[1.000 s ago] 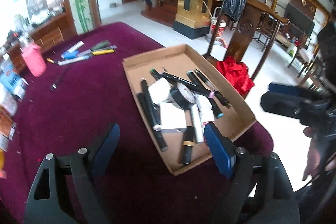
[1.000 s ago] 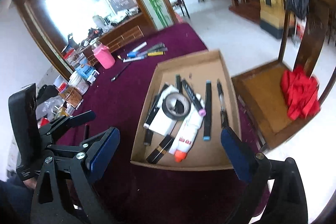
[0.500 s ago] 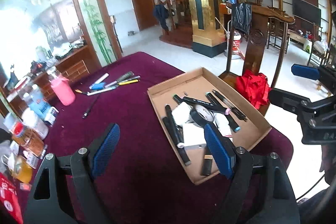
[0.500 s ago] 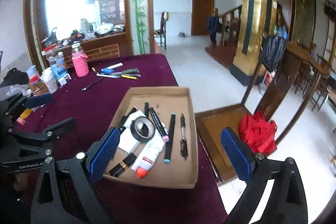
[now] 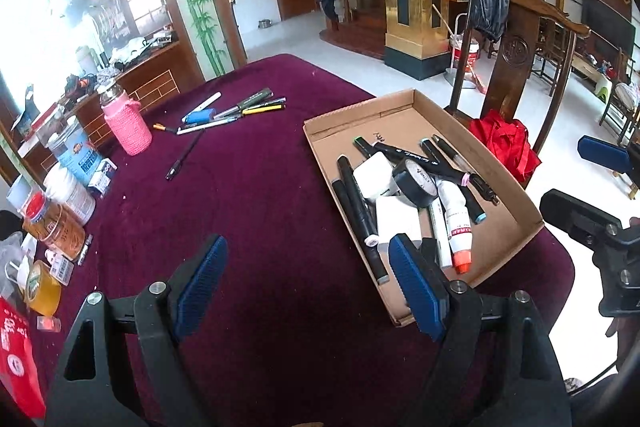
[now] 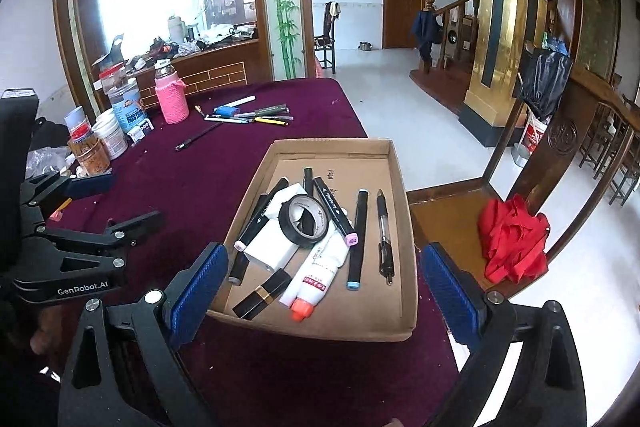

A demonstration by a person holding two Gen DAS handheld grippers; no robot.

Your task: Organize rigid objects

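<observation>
A shallow cardboard tray (image 5: 516, 203) (image 6: 404, 163) sits on the maroon table and holds several markers, a black tape roll (image 5: 414, 183) (image 6: 304, 221), white boxes, a glue tube (image 6: 316, 277) and a pen (image 6: 385, 239). A loose group of pens (image 5: 236, 109) (image 6: 256, 115) lies at the table's far side, with one black pen (image 5: 184, 157) apart. My left gripper (image 5: 308, 287) is open and empty above the table, left of the tray. My right gripper (image 6: 324, 291) is open and empty at the tray's near edge.
A pink bottle (image 5: 126, 121) (image 6: 171, 99) and several jars and tins (image 5: 60, 203) (image 6: 108, 131) stand along the table's left side. A wooden chair (image 6: 448, 211) with red cloth (image 6: 514, 239) stands right of the table. The table edge runs just past the tray.
Both grippers have pulled back and lifted, so the tray and table look farther away. Both stay open and empty. Nothing on the table has moved.
</observation>
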